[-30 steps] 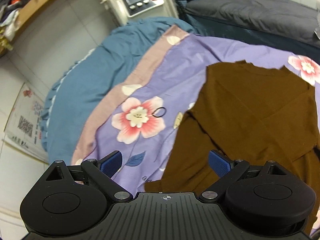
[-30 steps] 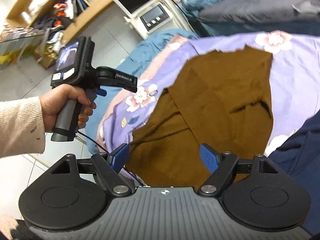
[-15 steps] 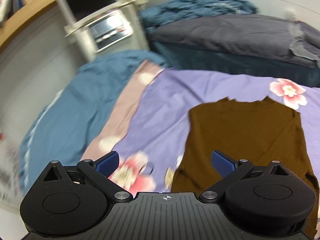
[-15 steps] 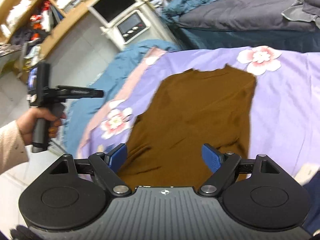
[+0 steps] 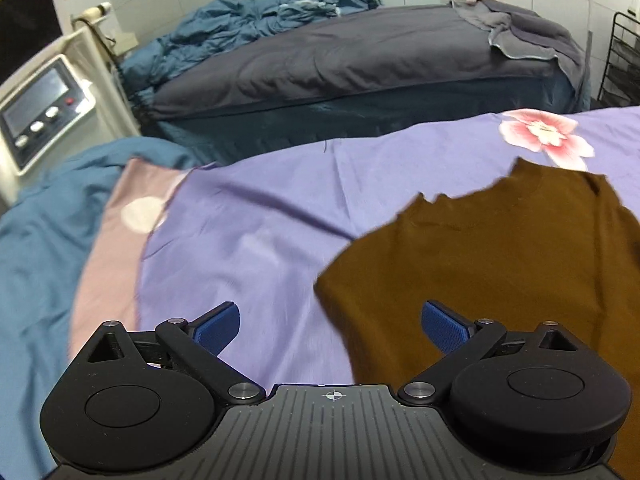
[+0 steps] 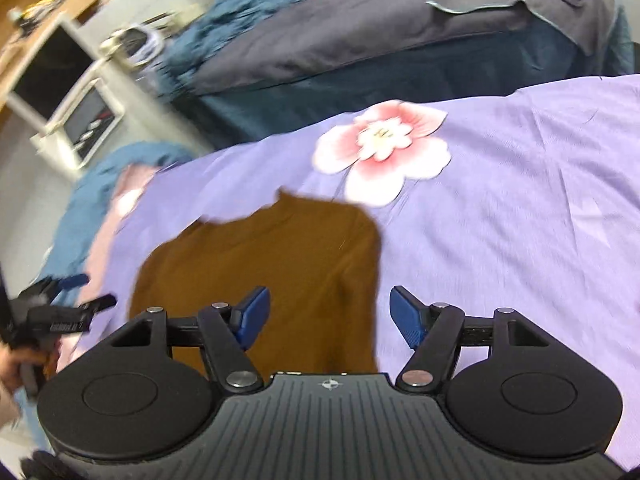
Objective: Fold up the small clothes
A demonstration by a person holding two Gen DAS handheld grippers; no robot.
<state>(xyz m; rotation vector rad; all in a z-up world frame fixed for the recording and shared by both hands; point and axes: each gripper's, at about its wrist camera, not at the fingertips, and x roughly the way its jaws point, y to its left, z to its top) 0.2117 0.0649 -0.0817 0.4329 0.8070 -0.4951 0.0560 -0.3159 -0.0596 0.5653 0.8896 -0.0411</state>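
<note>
Brown knit top (image 5: 500, 264) — one, lying flat on your purple sheet (image 5: 260, 240), neckline at the far end. In the left view it fills the right half; in the right view (image 6: 264, 272) it sits centre-left.

Counts:
- 2 grippers, both spread wide, nothing held. Your left gripper (image 5: 330, 320) hangs over the top's left edge — one blue pad (image 5: 218, 322) over bare sheet, the other (image 5: 444, 326) over brown fabric. Your right gripper (image 6: 329, 314) straddles the top's right edge the same way, left pad over the knit, right pad over the sheet. Can't tell whether either touches the cloth.
- Your left hand (image 6: 16, 364) shows at the right view's left border, gripping its tool.
- 1 pink flower print (image 5: 546, 136) in each view, just past the neckline; also a pale round print (image 5: 144, 214) on the pink border strip.
- 1 teal cover (image 5: 36, 240) under the sheet on the left.
- 1 second bed behind, grey duvet (image 5: 360, 56) with a crumpled blue blanket (image 5: 260, 20) at its far end.
- 1 white machine (image 5: 44, 116) at left: one screen, three pale buttons, one red dot.

Writing: lettering on the left tool's arm in the right view is too blurred to read. Right view has motion blur overall.
</note>
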